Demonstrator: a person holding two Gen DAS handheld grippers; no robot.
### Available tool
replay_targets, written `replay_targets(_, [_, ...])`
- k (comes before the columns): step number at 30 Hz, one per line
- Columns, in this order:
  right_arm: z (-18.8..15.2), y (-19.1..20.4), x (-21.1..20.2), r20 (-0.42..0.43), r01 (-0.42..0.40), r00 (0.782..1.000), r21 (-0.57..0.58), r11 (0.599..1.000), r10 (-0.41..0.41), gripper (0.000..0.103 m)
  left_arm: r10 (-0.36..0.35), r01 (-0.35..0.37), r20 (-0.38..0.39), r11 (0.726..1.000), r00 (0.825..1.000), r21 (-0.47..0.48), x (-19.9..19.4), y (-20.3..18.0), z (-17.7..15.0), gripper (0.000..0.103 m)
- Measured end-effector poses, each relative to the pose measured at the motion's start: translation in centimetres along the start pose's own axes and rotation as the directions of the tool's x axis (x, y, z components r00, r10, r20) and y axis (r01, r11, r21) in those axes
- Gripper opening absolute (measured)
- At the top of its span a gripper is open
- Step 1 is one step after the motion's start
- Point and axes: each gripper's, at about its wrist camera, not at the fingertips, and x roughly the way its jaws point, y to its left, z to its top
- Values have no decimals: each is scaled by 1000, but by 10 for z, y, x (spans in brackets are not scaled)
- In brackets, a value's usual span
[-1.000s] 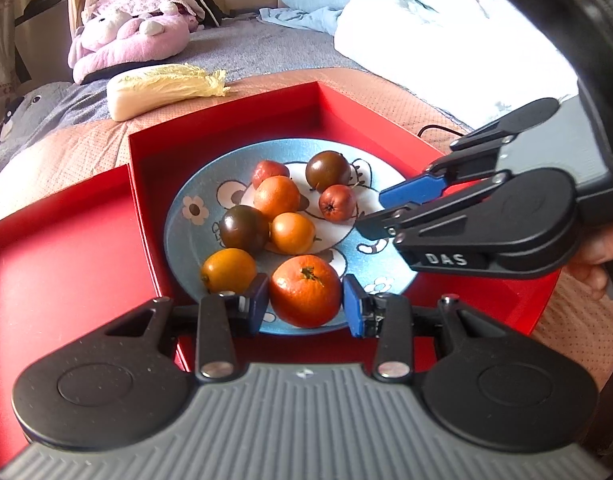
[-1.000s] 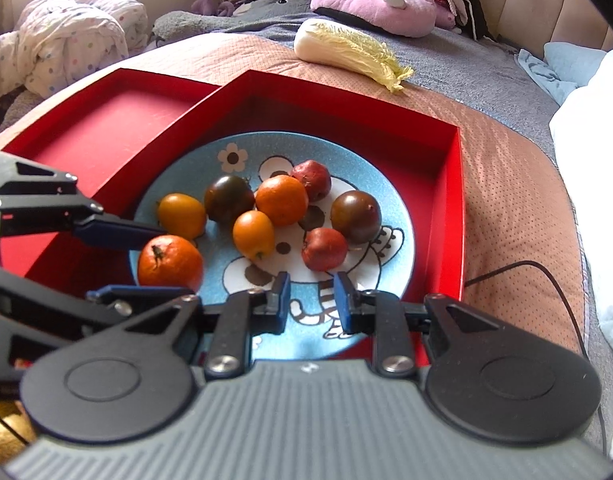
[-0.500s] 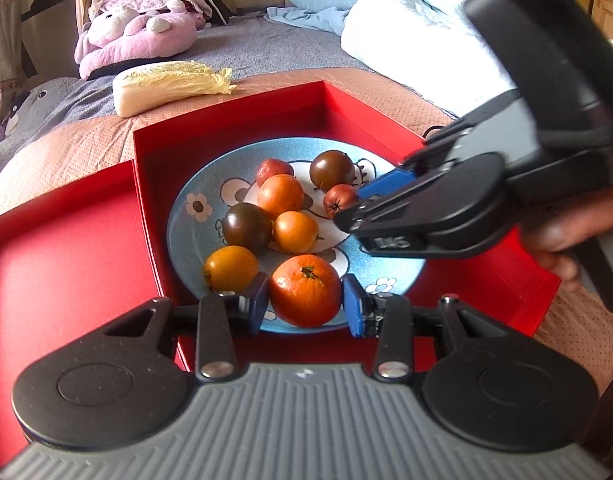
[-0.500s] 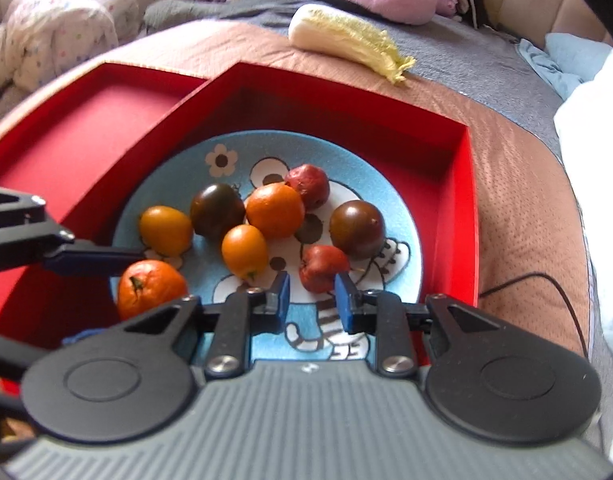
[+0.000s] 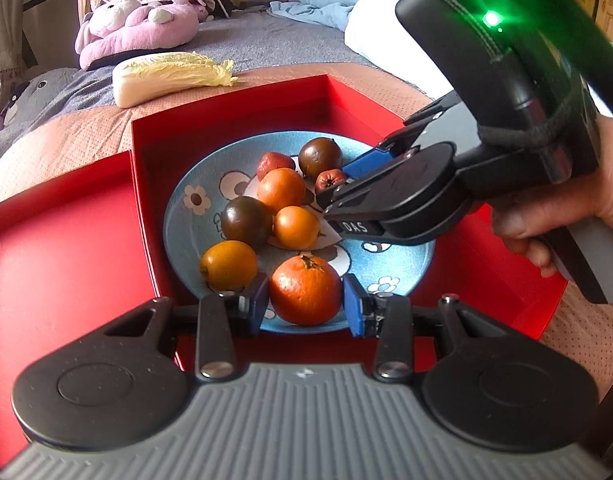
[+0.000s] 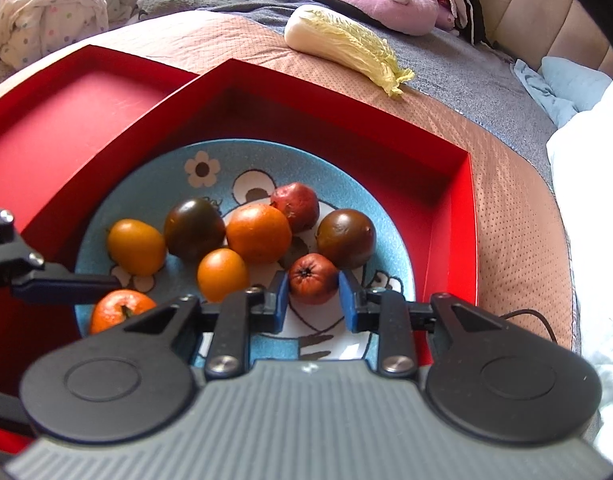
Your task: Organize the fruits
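Note:
A blue cartoon plate (image 5: 186, 224) (image 6: 146, 196) lies in a red box (image 5: 234, 104) (image 6: 346, 120) and holds several fruits. My left gripper (image 5: 305, 301) is open, its pads on either side of a mandarin (image 5: 305, 290) at the plate's near edge, small gaps showing. My right gripper (image 6: 312, 300) is open around a small dark red fruit (image 6: 312, 278), also seen in the left wrist view (image 5: 330, 178). Two dark tomatoes (image 6: 194, 228), an orange (image 6: 258, 232) and two yellow-orange fruits (image 6: 136, 246) lie between.
A red lid (image 5: 58, 248) (image 6: 66, 104) lies left of the box. A napa cabbage (image 5: 166, 76) (image 6: 338, 38) and a pink plush toy (image 5: 138, 28) lie behind on the bed. White bedding (image 6: 586, 184) is at right, with a black cable (image 6: 526, 314) by the box.
My right gripper has moved forward over the plate, and the small dark red fruit now sits between its fingers. My left gripper has stayed around the mandarin.

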Motion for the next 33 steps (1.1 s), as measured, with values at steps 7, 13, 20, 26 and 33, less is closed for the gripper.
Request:
replay_targets(7, [-4,-2,-2,6,-6,1000,5,1000,6,31,-6,6,6,1000,1000,-1,-1,1,-1,46])
replay_targets(13, [-21,-11,-21,21,-59,998,74,996,57,31,-5,5,17,1000,1000,-4,-5,1,-1,45])
replay_targets(20, [-36,-15,-35,25,-46,999,89,995,44,31,-7,7,21,1000,1000,-6,-8,-3,-1,46])
replay_targets(26, [-41,-15,-38,32,-57,998,94,994,54,31,-2,2,33,1000,999,14,-11,-14,3,46])
replay_targets(33, [-46,-12,-53,39,-51,998,103,993,47,31,26,-26,23,1000,999,15,-19,-20,4,52])
